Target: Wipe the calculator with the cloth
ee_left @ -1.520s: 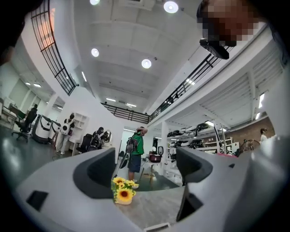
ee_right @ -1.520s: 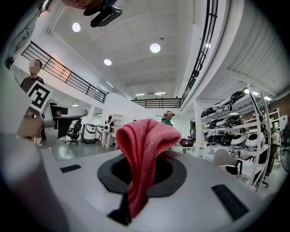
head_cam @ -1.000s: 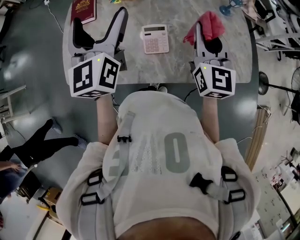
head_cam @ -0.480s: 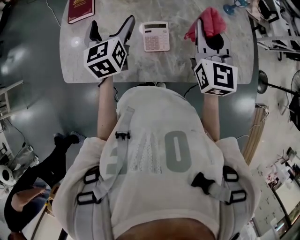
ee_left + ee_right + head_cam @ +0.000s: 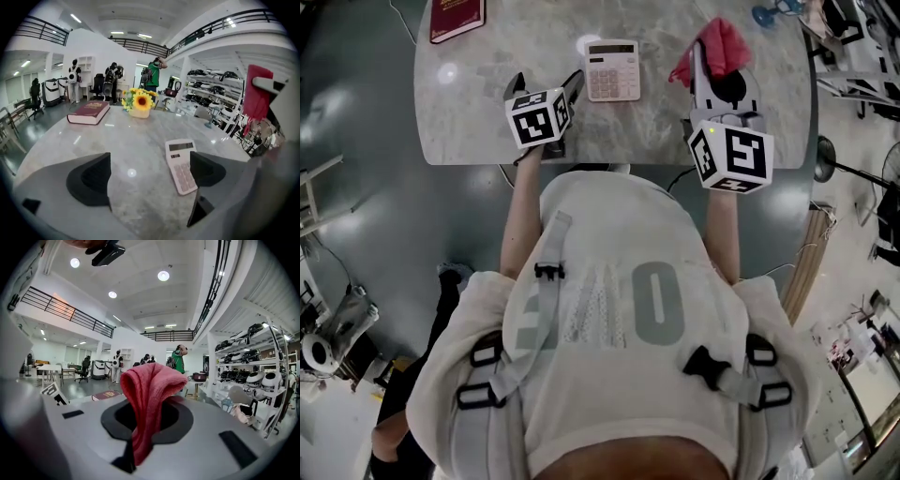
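The right gripper (image 5: 710,61) pinches the cloth (image 5: 719,39). The left gripper (image 5: 547,81), jaws spread, is at nine o'clock of the calculator (image 5: 612,70).

Calculator (image 5: 612,70) (image 5: 182,166) common to head and left gripper views

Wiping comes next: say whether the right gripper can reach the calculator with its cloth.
Probably yes: the right gripper grips the cloth, and only bare table lies between it and the calculator.
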A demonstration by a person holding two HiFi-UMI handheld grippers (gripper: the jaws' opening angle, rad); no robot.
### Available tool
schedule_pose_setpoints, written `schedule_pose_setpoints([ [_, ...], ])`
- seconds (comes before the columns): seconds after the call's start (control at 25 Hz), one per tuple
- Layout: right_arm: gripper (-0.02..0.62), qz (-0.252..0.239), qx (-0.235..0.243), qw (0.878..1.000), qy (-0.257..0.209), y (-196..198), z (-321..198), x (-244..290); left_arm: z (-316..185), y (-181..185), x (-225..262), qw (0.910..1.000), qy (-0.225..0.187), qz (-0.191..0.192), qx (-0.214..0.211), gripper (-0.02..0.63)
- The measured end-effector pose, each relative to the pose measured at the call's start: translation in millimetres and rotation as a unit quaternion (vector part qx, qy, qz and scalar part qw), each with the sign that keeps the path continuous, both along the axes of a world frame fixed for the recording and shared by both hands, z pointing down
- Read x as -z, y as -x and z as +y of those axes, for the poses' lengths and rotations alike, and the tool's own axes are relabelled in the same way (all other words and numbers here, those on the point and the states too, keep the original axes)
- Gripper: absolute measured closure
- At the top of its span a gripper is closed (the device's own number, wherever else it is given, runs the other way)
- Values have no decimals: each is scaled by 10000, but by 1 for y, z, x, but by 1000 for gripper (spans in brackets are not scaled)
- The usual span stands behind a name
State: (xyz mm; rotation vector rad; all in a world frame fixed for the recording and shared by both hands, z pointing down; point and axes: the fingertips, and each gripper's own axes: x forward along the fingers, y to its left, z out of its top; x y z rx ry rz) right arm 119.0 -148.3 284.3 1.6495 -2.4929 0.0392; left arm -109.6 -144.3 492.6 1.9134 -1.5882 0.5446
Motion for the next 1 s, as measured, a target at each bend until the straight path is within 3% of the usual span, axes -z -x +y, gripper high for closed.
schedule_pose_setpoints([
  [0.4,538,126,22,9998,163,-1,0,-14,28,-14,-72,9945,999,-190,-268,97],
  [1.0,538,273,127,9989,352,-1,-10,-26,31,-13,-90,9857,1635,-310,-256,92],
])
